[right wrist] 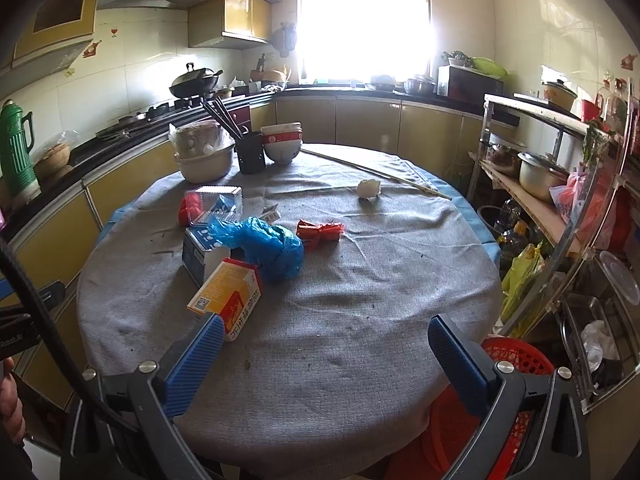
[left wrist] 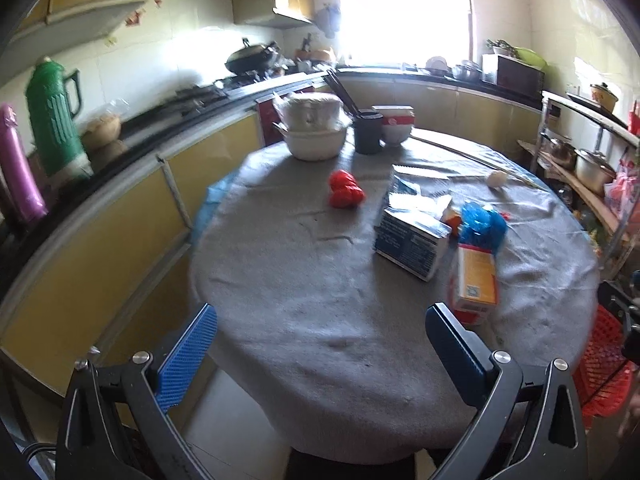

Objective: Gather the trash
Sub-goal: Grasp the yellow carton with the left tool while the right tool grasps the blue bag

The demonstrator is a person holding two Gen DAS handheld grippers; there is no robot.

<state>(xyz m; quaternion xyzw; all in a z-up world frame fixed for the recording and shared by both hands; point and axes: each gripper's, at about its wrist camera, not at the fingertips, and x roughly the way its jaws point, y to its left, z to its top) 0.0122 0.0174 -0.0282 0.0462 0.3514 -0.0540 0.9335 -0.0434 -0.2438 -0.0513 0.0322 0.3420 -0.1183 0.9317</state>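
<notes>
Trash lies on a round table under a grey cloth (right wrist: 320,280). An orange carton (right wrist: 228,300) lies near the front left, also in the left wrist view (left wrist: 476,284). Behind it are a blue-and-white box (right wrist: 200,252) (left wrist: 412,240), a crumpled blue plastic bag (right wrist: 268,244) (left wrist: 482,226), a red wrapper (right wrist: 320,232), a red crumpled piece (left wrist: 345,190), a clear plastic box (right wrist: 218,204) and a white crumpled wad (right wrist: 368,189) (left wrist: 497,178). My left gripper (left wrist: 320,340) is open and empty above the table's near edge. My right gripper (right wrist: 326,344) is open and empty, its left finger beside the orange carton.
A red plastic basket (right wrist: 512,356) (left wrist: 604,372) stands on the floor at the table's right front edge. Bowls (right wrist: 206,160), a dark chopstick holder (right wrist: 250,152) and stacked bowls (right wrist: 282,144) stand at the table's far side. A kitchen counter runs left, a metal shelf (right wrist: 560,208) right.
</notes>
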